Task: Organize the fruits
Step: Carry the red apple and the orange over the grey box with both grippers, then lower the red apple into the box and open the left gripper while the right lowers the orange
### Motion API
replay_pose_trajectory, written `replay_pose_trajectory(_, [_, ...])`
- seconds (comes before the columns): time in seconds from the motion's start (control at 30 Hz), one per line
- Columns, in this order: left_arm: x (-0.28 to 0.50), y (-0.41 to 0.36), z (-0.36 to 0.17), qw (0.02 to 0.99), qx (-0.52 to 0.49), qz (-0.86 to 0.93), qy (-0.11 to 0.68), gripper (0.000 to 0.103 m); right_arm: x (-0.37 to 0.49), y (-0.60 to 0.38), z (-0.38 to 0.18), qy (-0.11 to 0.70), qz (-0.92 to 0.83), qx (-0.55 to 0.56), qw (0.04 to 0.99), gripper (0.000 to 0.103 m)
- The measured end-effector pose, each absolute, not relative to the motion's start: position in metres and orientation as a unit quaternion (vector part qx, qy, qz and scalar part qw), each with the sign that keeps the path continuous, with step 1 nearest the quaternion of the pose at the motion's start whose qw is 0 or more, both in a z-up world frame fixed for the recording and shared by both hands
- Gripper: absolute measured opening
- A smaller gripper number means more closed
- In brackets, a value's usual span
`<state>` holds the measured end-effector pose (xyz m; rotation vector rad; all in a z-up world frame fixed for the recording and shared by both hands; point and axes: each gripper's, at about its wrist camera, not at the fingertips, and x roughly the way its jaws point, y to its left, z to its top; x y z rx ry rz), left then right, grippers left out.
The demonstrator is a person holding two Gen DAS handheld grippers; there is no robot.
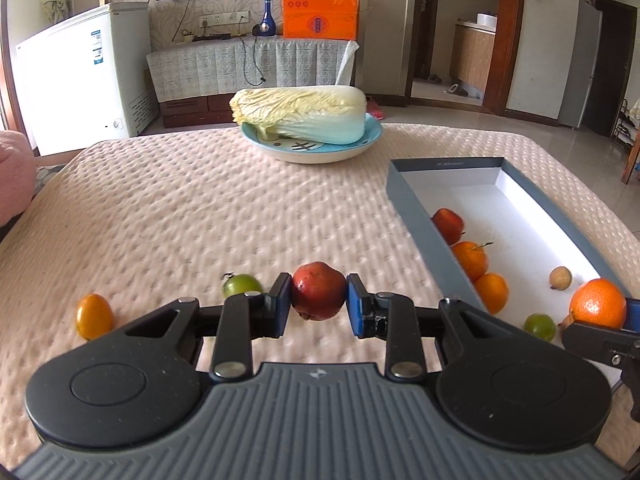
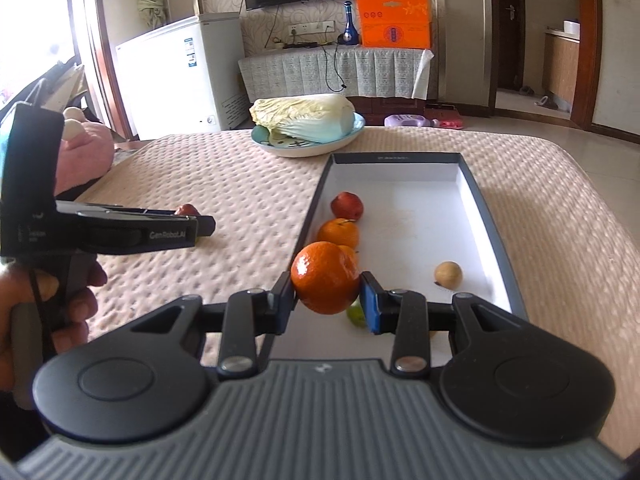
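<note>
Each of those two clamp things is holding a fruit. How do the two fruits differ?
The left gripper holds a dark red fruit, dull-skinned with a pointed top; the right gripper holds a bright, glossy orange. The red fruit hangs above the bare quilted cover, while the orange is over the box's near left edge. Both are roundish and clamped from the sides.

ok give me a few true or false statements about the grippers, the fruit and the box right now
1. The left gripper is shut on a red fruit. True.
2. The right gripper is open, holding nothing. False: it is shut on an orange.
3. The cabbage lies in the box. False: it lies on a blue plate.
4. A green fruit and a small orange fruit lie on the table outside the box. True.
5. The box holds no fruit. False: a red apple and others lie inside.
</note>
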<state>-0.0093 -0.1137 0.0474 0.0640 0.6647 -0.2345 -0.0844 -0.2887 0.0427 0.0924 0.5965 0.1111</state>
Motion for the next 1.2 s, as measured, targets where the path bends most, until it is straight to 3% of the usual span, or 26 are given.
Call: replay_pose_trajectory(1.2, [0.017, -0.227, 0.047, 0.926, 0.039, -0.21, 0.311, 0.034, -0.085, -0.317, 0.031, 0.326, 0.036, 0.05, 0.943, 0.038])
